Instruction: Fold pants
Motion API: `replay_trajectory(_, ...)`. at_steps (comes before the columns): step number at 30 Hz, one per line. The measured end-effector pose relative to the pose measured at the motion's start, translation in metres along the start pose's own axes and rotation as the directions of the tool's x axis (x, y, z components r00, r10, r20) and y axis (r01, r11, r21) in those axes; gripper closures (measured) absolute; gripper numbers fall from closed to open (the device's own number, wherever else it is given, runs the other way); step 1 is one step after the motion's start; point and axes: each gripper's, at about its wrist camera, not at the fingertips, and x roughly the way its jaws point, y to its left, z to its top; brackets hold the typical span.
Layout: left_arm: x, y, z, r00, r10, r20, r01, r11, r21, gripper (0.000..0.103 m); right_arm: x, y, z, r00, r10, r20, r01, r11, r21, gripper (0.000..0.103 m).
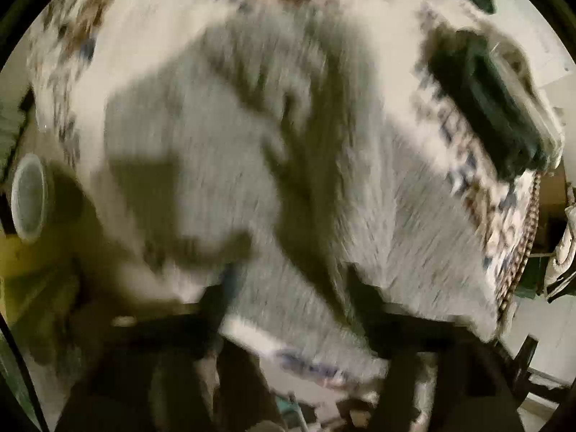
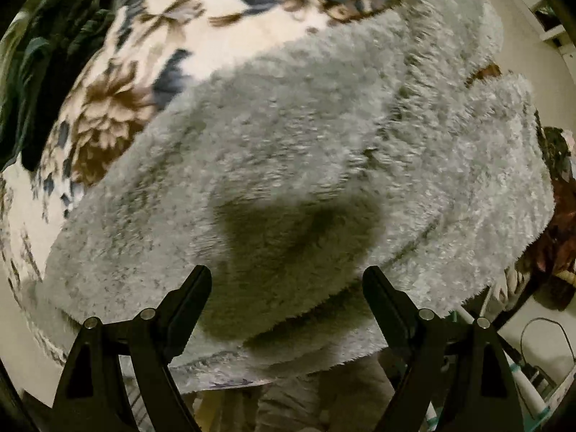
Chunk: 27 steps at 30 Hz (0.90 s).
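Observation:
The fluffy light grey pants (image 2: 306, 151) lie spread on a floral blanket (image 2: 118, 100) and fill most of both views; they also show, blurred, in the left wrist view (image 1: 223, 151). My right gripper (image 2: 286, 284) is open and empty, its black fingers (image 2: 194, 295) hovering just above the near edge of the pants. My left gripper (image 1: 288, 288) is open and empty above the pants; its fingers (image 1: 363, 295) are blurred by motion.
A dark green garment (image 1: 486, 108) lies on the blanket at the right of the left wrist view and at the upper left of the right wrist view (image 2: 46, 72). A round white cup or lid (image 1: 30, 198) stands at the left. The blanket's edge (image 1: 514, 277) drops off on the right.

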Motion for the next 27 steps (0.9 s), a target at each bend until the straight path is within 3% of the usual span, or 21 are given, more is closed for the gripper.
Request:
replay_trajectory(8,0.013,-0.057,0.078,0.984,0.152,0.098,-0.168,0.968,0.187,0.028,0.017,0.045,-0.028,1.000,-0.011,-0.017,0.010,0.999,-0.040,0.015)
replay_trajectory(18,0.062,-0.098,0.119,0.968,0.238,0.073,-0.249,0.926,0.284,0.029,0.059,0.081,-0.032,0.997,-0.076,-0.017,0.076,0.997,-0.009,0.015)
replay_trajectory(19,0.066,-0.098,0.119,0.967,0.243,0.080,-0.256,0.921,0.294,0.043,0.063,0.084,-0.034,0.997,-0.074,-0.026,0.074,0.997,-0.001,0.015)
replay_trajectory(20,0.068,-0.096,0.119,0.967,0.239,0.086,-0.254,0.919,0.301,0.074,0.066,0.087,-0.033,0.997,-0.076,-0.029,0.076,0.997,0.000,0.015)
replay_trajectory(22,0.066,-0.083,0.118,0.973,0.212,0.095,-0.231,0.930,0.286,0.095,0.066,0.086,-0.037,0.996,-0.087,-0.029,0.087,0.996,-0.015,0.015)
replay_trajectory(27,0.022,-0.008,0.094,0.980,0.141,0.138,-0.158,0.979,0.125,0.098,0.073,0.120,-0.029,0.994,-0.108,-0.034,0.106,0.993,-0.060,0.015)
